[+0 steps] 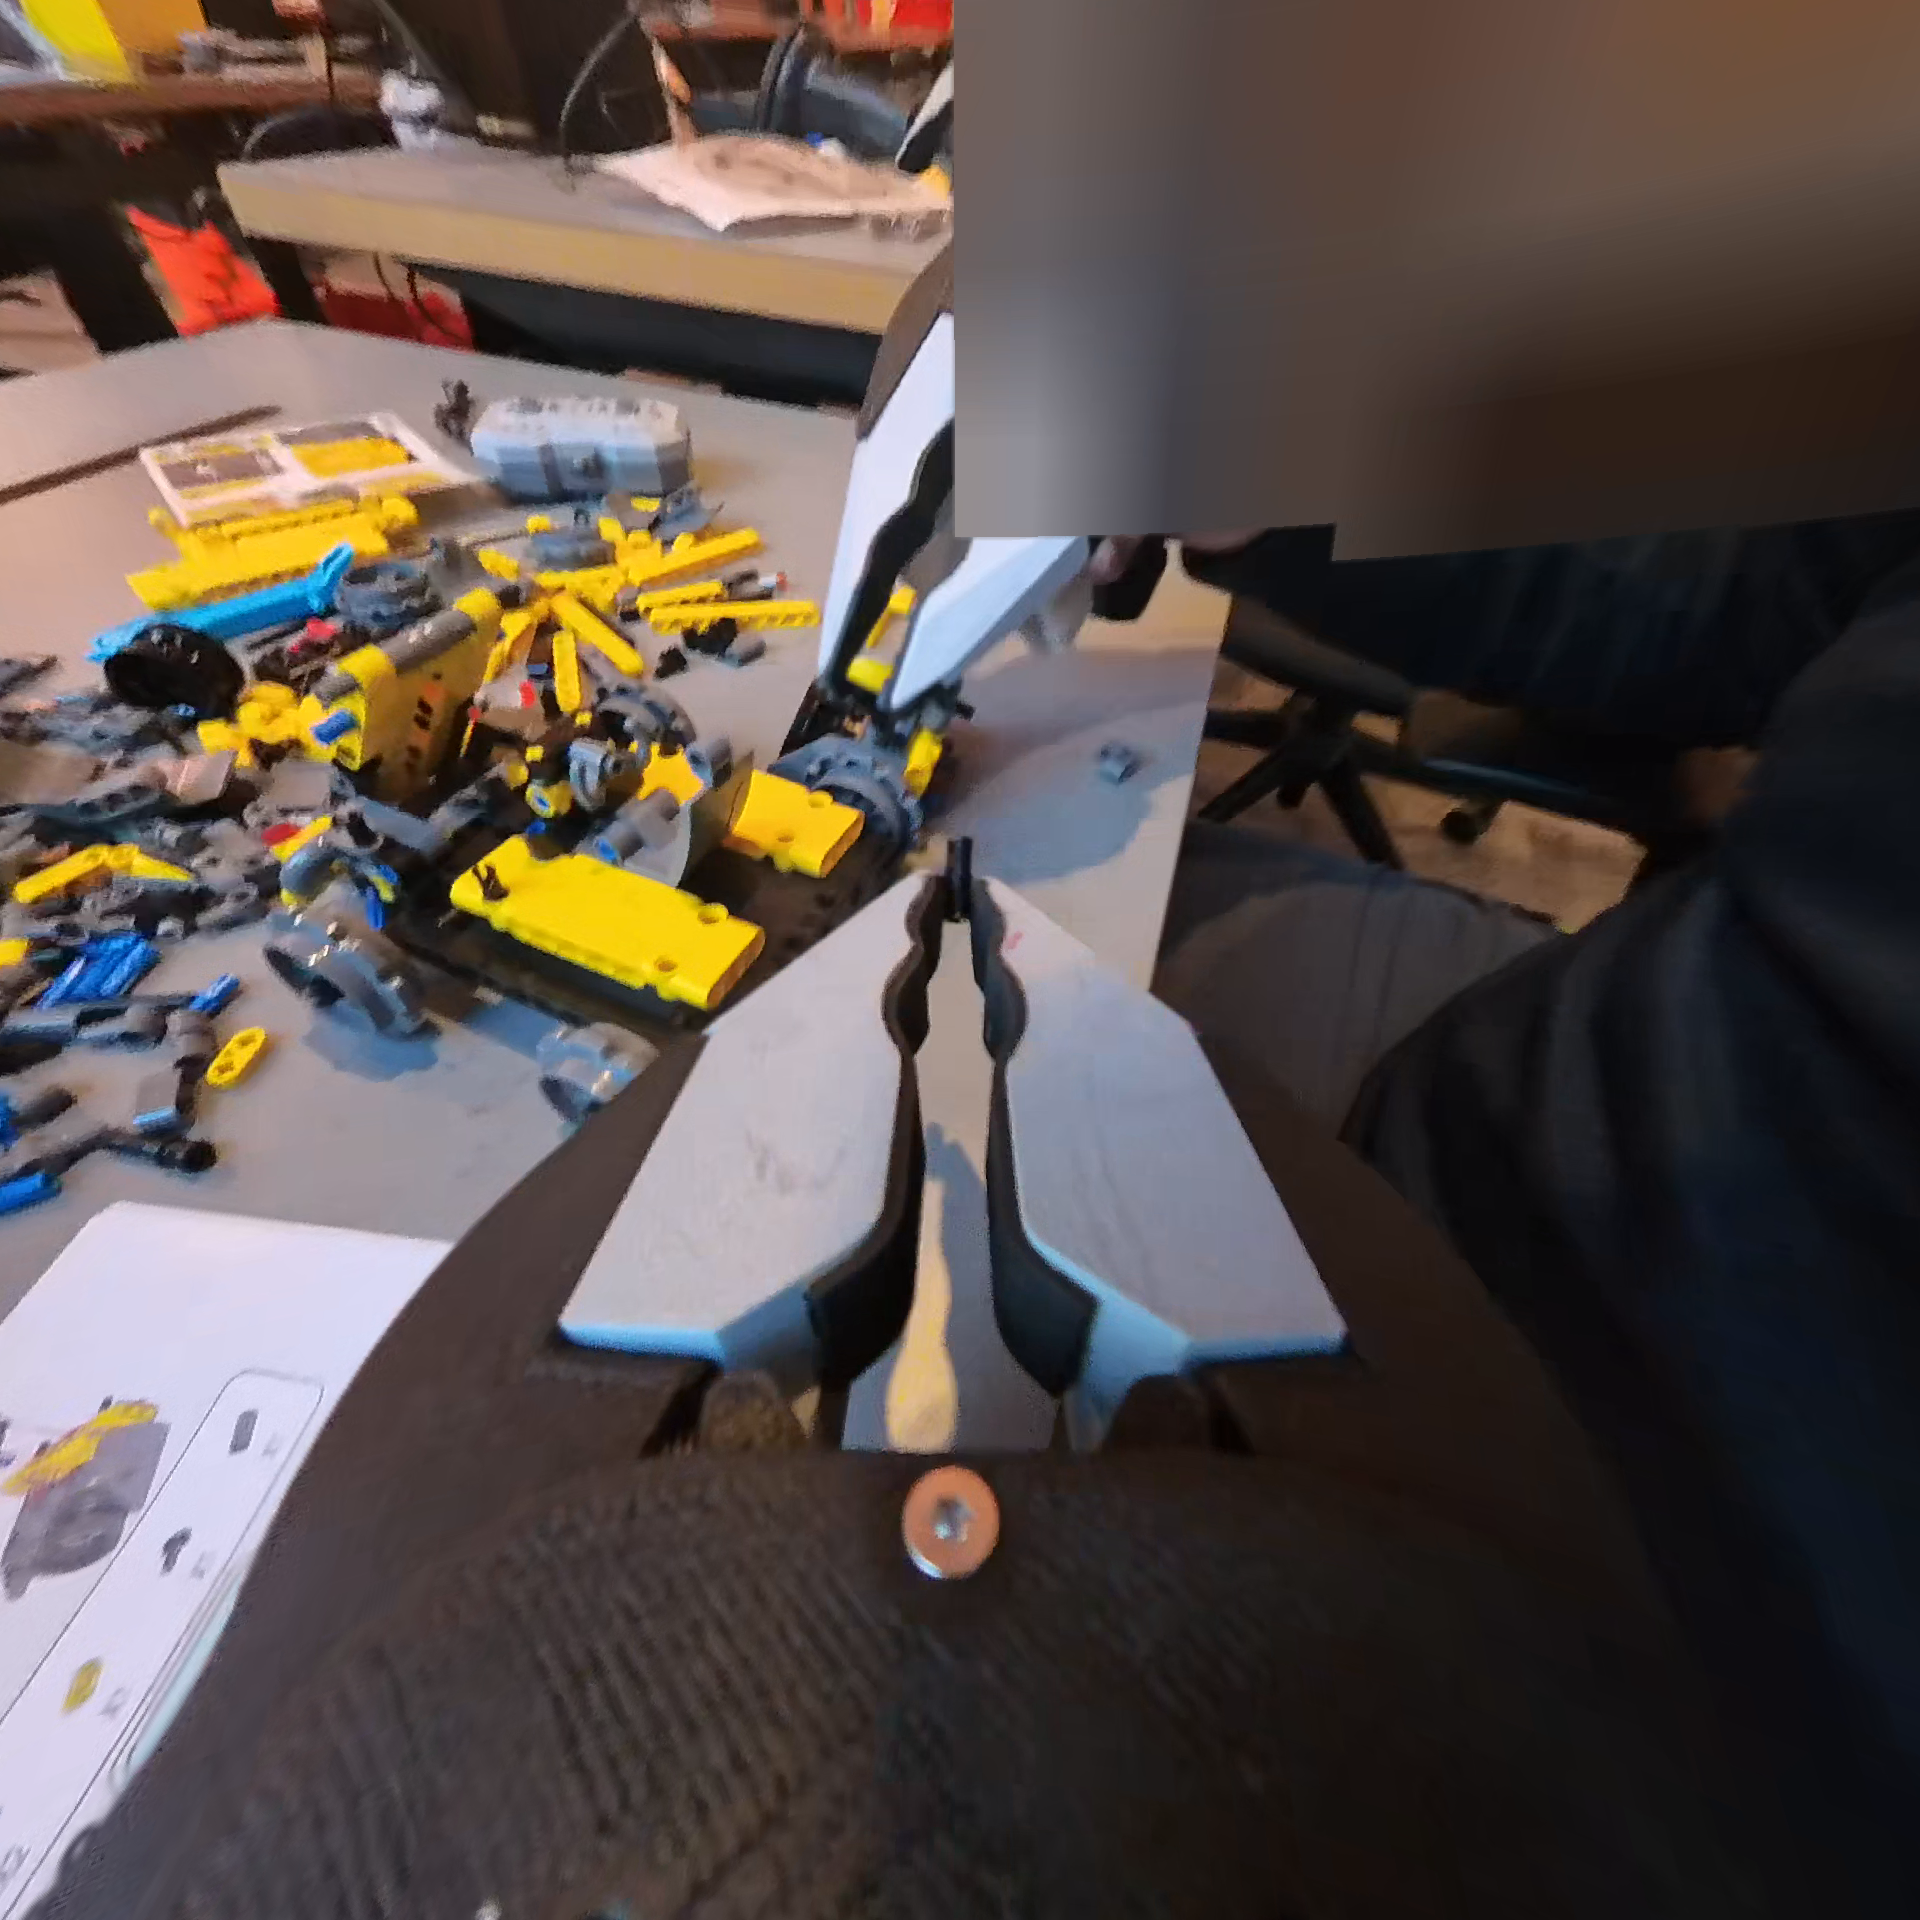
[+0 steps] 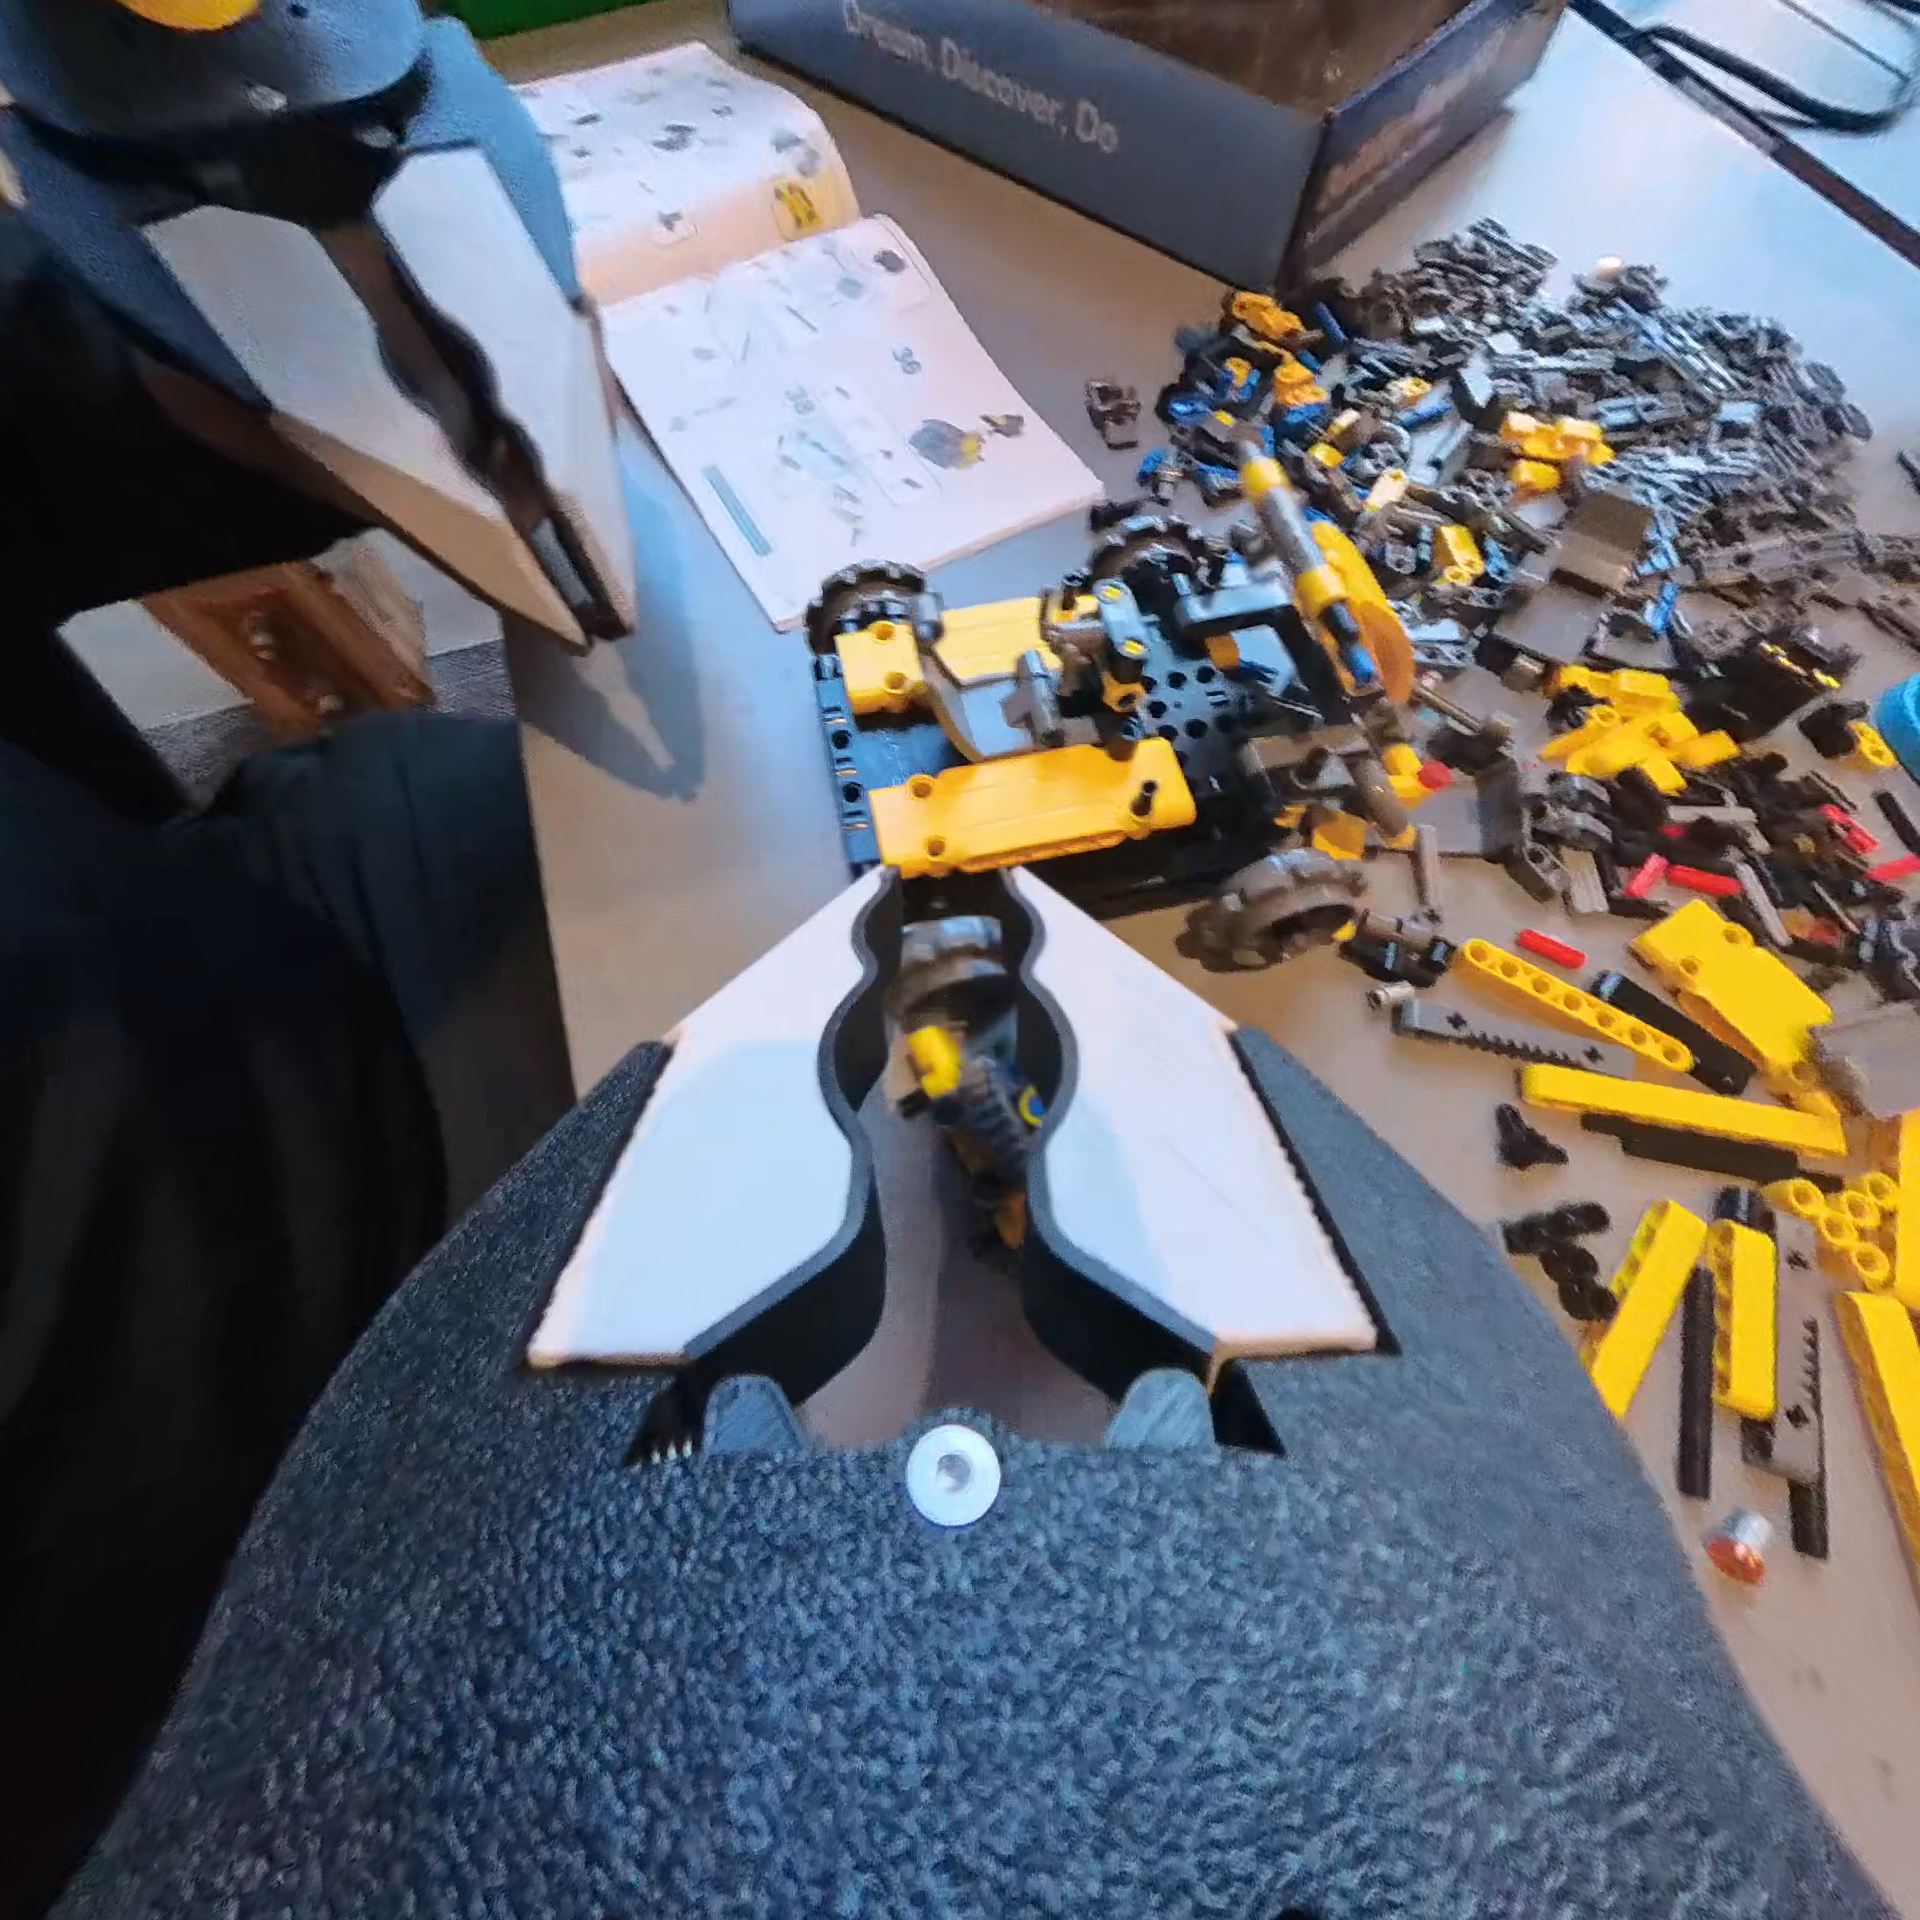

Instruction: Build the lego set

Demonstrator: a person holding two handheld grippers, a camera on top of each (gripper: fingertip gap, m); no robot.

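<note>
Here the left tool (image 1: 957, 883) has its jaws pressed nearly together, pinching a small black pin (image 1: 958, 864) that stands upright out of the tips. It hovers above the near corner of the grey bench (image 1: 1049, 831), just beside the half-built model (image 1: 623, 914), a black frame with yellow panels and grey wheel hubs. From the left wrist view the model lies to the left of and slightly beyond the tool's tips, apart from them.

The right tool (image 2: 951, 883) is clamped on a small sub-assembly (image 2: 956, 1049) made up of a grey wheel hub, a yellow connector and a dark spring-like part. That piece runs lengthwise along the tool, hub end towards the tips, and sits deep between the fingers (image 2: 748, 1143). Just past the tips lies the model's long yellow panel (image 2: 1023, 805), its long axis crosswise to the tool; whether hub and frame touch I cannot tell.

To the right spreads a loose heap of parts (image 2: 1662, 623): yellow beams, black pins, red and blue pieces. An open instruction booklet (image 2: 831, 416) lies beyond the model, and behind it stands a dark cardboard box (image 2: 1091, 135) with pale lettering on its side. In the left wrist view a sticker sheet (image 1: 301, 462) and a grey battery-box-like block (image 1: 582, 447) lie at the heap's far edge.
</note>
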